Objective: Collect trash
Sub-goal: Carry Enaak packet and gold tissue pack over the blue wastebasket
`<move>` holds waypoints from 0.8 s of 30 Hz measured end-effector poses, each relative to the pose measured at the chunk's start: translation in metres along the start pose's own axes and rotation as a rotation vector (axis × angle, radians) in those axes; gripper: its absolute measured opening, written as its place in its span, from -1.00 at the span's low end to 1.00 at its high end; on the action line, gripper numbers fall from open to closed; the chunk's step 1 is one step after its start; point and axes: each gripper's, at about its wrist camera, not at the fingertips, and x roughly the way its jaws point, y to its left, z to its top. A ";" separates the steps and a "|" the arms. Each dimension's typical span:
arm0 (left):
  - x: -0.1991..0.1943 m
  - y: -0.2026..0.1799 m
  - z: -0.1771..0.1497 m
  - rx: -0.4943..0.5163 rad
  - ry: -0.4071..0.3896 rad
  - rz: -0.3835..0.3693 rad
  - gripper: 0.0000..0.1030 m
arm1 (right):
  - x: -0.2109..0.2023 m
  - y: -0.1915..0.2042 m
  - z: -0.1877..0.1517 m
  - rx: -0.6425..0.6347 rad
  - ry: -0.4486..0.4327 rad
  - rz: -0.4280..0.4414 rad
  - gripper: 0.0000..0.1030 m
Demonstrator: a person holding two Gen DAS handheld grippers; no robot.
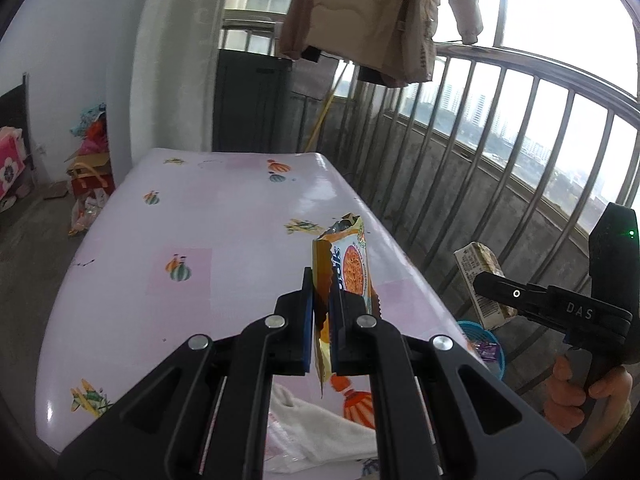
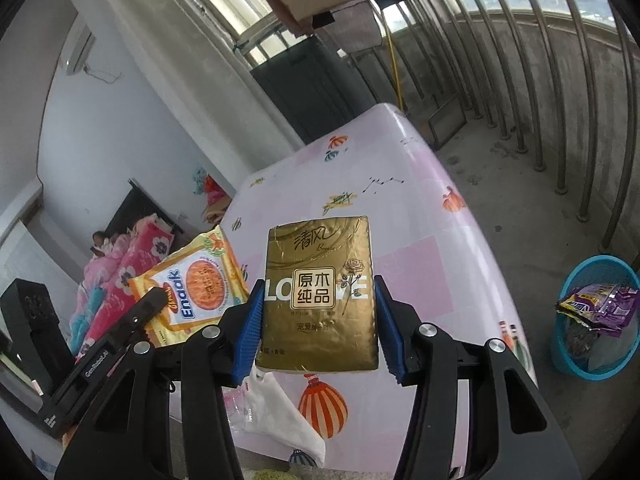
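Observation:
My left gripper (image 1: 322, 286) is shut on a torn yellow snack wrapper (image 1: 350, 264), held edge-on above the table (image 1: 208, 216). In the right wrist view the same wrapper (image 2: 196, 280) shows its front at the left, with the left gripper's black finger in front of its lower left part. My right gripper (image 2: 318, 300) is shut on a gold tissue pack (image 2: 318, 296), its blue pads pressing both sides. That pack (image 1: 482, 280) also appears at the right of the left wrist view, above a blue bin (image 1: 486, 350). The blue bin (image 2: 592, 316) stands on the floor, holding a purple wrapper.
The table wears a pink printed cloth; a white cloth (image 1: 304, 432) and a clear bag (image 2: 272, 416) lie at its near edge. A metal railing (image 1: 520, 136) runs along the right. A coat (image 1: 360, 12) hangs overhead. A person sits in the room beyond (image 2: 100, 240).

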 end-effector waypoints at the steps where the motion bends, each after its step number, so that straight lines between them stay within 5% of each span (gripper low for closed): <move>1: 0.002 -0.003 0.002 0.004 0.005 -0.011 -0.91 | -0.003 -0.002 0.001 0.003 -0.007 -0.005 -0.02; 8: 0.017 -0.040 0.019 0.089 0.013 -0.109 -0.91 | -0.051 -0.032 0.006 0.041 -0.098 -0.119 -0.02; 18: 0.068 -0.134 0.027 0.237 0.082 -0.311 -0.91 | -0.139 -0.152 0.012 0.300 -0.289 -0.409 -0.02; 24: 0.107 -0.200 0.017 0.324 0.202 -0.435 -0.92 | -0.148 -0.207 -0.005 0.428 -0.271 -0.477 -0.02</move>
